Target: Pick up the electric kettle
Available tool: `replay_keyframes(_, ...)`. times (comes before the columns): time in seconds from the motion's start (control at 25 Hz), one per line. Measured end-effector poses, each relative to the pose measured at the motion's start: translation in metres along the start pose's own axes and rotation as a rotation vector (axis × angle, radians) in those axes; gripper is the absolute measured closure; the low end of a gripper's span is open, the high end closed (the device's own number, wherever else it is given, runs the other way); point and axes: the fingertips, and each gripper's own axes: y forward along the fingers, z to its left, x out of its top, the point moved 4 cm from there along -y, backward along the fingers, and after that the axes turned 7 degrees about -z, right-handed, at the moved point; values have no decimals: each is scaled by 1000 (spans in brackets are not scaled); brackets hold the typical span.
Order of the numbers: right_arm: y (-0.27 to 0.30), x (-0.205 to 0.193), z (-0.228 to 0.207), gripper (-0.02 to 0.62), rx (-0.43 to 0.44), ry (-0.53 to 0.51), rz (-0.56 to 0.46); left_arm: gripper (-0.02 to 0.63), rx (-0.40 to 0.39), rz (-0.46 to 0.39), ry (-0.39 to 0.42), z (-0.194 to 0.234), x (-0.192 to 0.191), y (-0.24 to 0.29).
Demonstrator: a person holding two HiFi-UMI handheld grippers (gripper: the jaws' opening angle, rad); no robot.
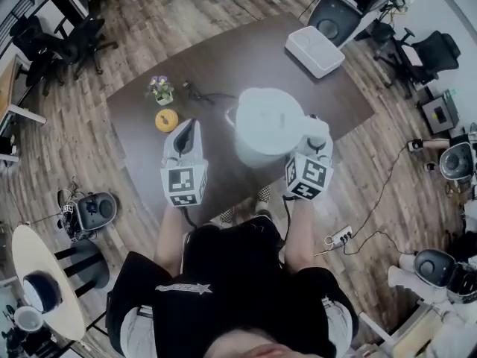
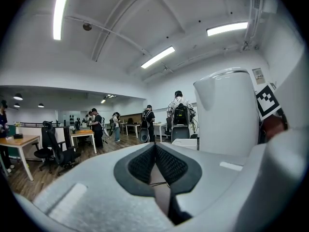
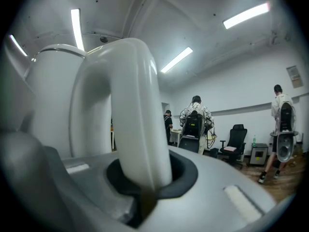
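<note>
The white electric kettle (image 1: 268, 125) hangs over the dark table (image 1: 223, 58), in front of the person. My right gripper (image 1: 316, 124) is shut on its curved white handle (image 3: 130, 110), which stands upright between the dark pads (image 3: 183, 175). My left gripper (image 1: 189, 127) is to the left of the kettle, apart from it. Its jaws are shut, with nothing between them (image 2: 155, 146). In the left gripper view the kettle's body and spout (image 2: 227, 115) rise at the right.
On the table lie a white box (image 1: 314, 51) at the far right, a small flower pot (image 1: 160, 89), a yellow round thing (image 1: 167, 119) and a black cable (image 1: 201, 95). Office chairs and machines stand around on the wooden floor. Several people (image 2: 178, 112) stand further back.
</note>
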Motion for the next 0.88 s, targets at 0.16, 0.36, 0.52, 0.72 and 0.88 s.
replay_keyframes(0.16,-28,-1,3,572,-44,-4,2,597,-41,-11,0,1,0,-12)
replay_keyframes(0.36,-61,-4,6,571,-89,-4,6,597,-89,-16,-4,-4,-3,-25)
replay_keyframes(0.52,-83,-8,9,571,-119,-4,10,597,-128,-12,-10,-7,-7,-32)
replay_keyframes(0.72,-103,-15,7,569,-146,3,22,597,-146,0,-13,-8,-10,-39)
replay_keyframes(0.88,-108,-14,2,568,-162,7,25,597,-152,-7,-13,-11,-6,-39)
